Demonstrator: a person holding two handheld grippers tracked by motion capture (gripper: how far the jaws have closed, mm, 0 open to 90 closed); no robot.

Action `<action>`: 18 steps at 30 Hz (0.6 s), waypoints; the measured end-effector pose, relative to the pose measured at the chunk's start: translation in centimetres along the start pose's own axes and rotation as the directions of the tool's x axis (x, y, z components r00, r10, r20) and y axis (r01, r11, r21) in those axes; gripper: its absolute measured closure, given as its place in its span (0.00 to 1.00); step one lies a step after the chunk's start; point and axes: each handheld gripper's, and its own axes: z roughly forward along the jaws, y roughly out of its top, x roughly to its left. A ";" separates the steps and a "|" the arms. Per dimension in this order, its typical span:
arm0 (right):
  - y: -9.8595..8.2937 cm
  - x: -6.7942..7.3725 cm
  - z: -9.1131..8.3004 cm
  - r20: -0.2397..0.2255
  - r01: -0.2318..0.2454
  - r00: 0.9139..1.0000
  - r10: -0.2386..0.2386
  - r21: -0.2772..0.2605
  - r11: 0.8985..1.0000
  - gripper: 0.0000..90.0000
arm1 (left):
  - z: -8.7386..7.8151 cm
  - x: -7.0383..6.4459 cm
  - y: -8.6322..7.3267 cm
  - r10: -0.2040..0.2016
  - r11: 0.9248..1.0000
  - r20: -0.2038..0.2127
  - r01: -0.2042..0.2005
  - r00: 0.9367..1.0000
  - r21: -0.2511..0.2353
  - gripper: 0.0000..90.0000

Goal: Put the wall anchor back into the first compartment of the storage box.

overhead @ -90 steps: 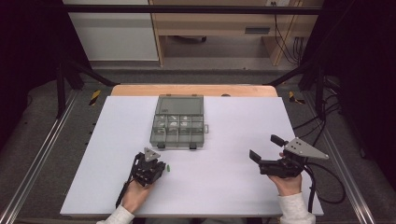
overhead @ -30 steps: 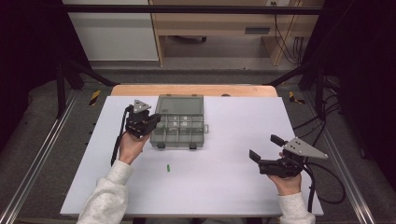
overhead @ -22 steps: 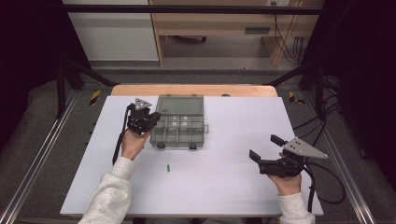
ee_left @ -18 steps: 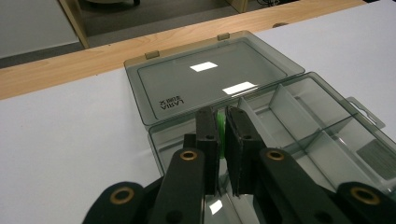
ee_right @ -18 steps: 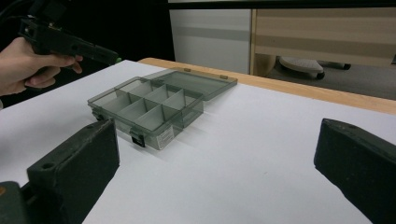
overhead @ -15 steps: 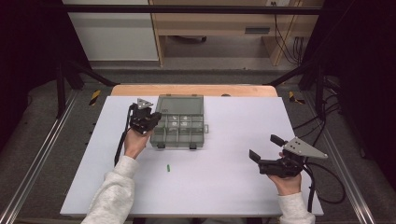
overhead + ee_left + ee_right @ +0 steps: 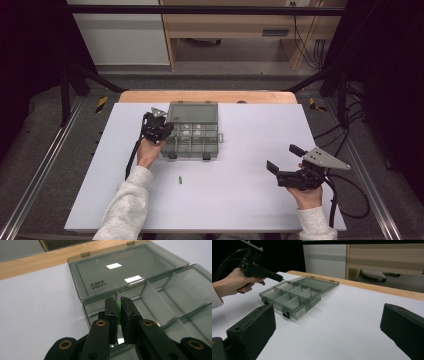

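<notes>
White table top [image 7: 240, 200], matte and smooth, with a strip of bare wood [image 7: 205, 96] showing along its far edge. A grey, translucent compartment box [image 7: 192, 137] sits on the white surface near that wooden strip, toward the left half. The box stands open: its lid [image 7: 125, 272] lies flat behind the tray, hinged at the back, with lettering moulded into one corner. Dividers split the tray into several cells.

Left gripper [image 7: 118, 305] is held over the box's left rear corner, above the cell nearest the lid hinge. Its jaws are nearly closed, pinching a small green piece [image 7: 118, 311] between them; a thin green sliver shows in the gap. In the right gripper view the same gripper [image 7: 279, 278] points its tip over the box's left edge, with the person's hand [image 7: 233, 285] wrapped round the handle.

A second small green piece [image 7: 180, 179] lies loose on the white surface, in front of the box and apart from it.

Right gripper [image 7: 282, 162] rests well to the right of the box, on the table's near right side, jaws wide apart and holding nothing.

Room beyond the box: grey carpet floor, a white cabinet panel [image 7: 120, 32], a light wooden desk frame [image 7: 235, 30], cables [image 7: 307, 35] hanging at right. Black frame posts and metal rails flank the table.
</notes>
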 end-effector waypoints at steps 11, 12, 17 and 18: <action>0.0 0.0 0.0 -0.001 0.000 1.000 0.000 0.001 1.000 0.00 | 0.6 0.1 -0.4 -0.016 0.999 0.011 0.015 1.000 0.040 0.90; 0.0 0.0 0.0 -0.001 0.001 1.000 -0.001 0.001 1.000 0.00 | 0.4 0.0 -0.4 -0.019 0.999 0.013 0.018 1.000 0.032 0.88; 0.0 0.0 0.0 -0.002 0.000 1.000 0.000 -0.002 1.000 0.00 | -1.0 0.0 0.1 -0.010 1.000 0.001 0.010 1.000 -0.009 0.73; 0.0 0.0 0.0 -0.002 0.002 1.000 -0.002 -0.001 1.000 0.00 | -1.5 0.0 0.2 -0.014 1.000 0.002 0.014 1.000 -0.023 0.69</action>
